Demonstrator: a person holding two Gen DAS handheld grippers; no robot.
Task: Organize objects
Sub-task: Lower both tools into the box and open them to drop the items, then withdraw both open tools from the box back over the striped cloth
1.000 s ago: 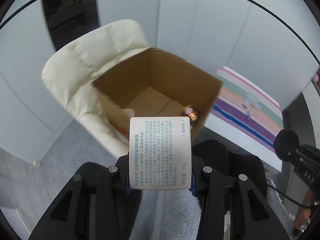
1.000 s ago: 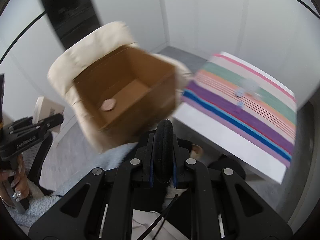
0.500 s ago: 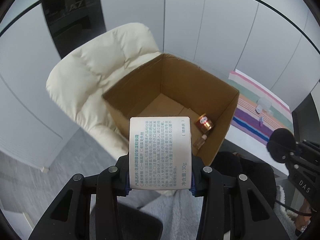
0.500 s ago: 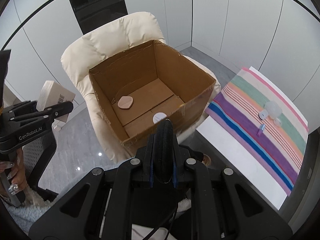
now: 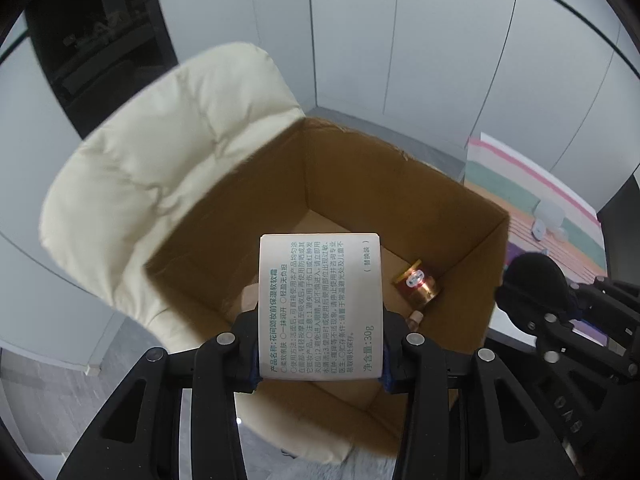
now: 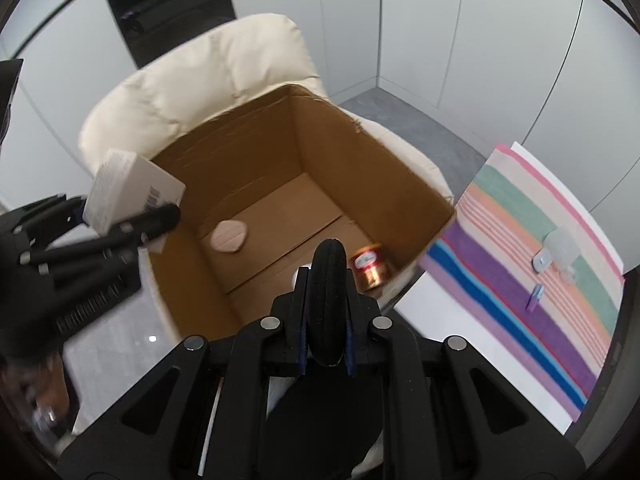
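Two grippers above an open cardboard box (image 5: 404, 184) on a cream chair (image 5: 168, 168). Left gripper (image 5: 320, 344) clamped on a white carton (image 5: 320, 304), held over the box's near left edge. Right gripper (image 6: 327, 336) clenched on a black round object (image 6: 328, 300), over the near rim. Inside the box: a gold jar (image 6: 370, 268), a pink pad (image 6: 229, 236).

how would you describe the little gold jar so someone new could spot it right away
Find the open cardboard box sitting on the cream padded chair. On its floor, in the corner nearest the striped cloth, lies the gold jar. It is the only shiny metallic thing there, with a red band and white label, unlike the flat matte pink pad.
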